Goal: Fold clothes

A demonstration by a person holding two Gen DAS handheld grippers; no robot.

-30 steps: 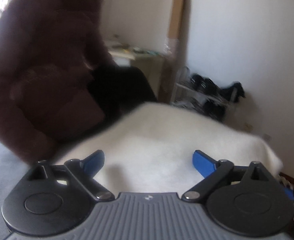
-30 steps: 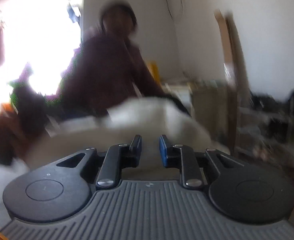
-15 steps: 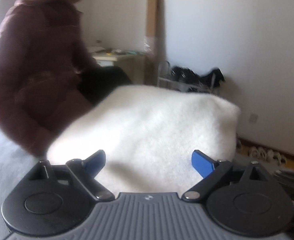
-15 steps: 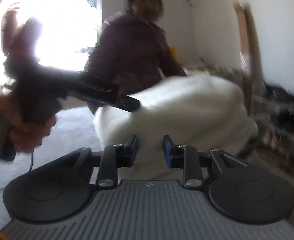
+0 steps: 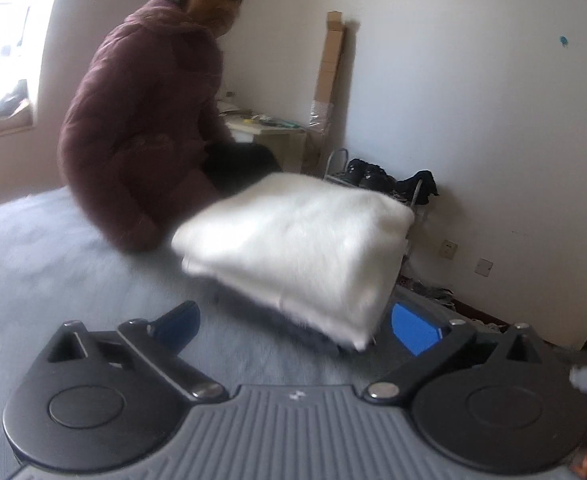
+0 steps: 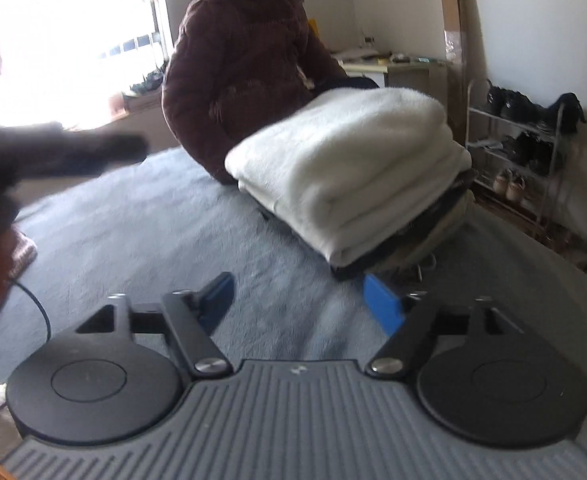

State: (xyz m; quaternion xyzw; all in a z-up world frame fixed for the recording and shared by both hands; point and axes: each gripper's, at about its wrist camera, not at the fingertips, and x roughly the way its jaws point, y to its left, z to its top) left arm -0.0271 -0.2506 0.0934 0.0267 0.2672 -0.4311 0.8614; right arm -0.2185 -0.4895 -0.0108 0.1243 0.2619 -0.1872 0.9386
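Folded garment: a white fleecy garment, folded into a thick stack, lies on the grey-blue bed cover, on top of darker folded clothes.
Right gripper: the right gripper is just short of the stack's near corner; jaws have just been opening and stand wide apart, nothing between them.
Left gripper: the left gripper is also just before the stack; jaws have opened further, fully apart, gripping nothing.
Behind: a person in a maroon padded coat sits on the bed beyond the stack.
Right wall: shoe rack.
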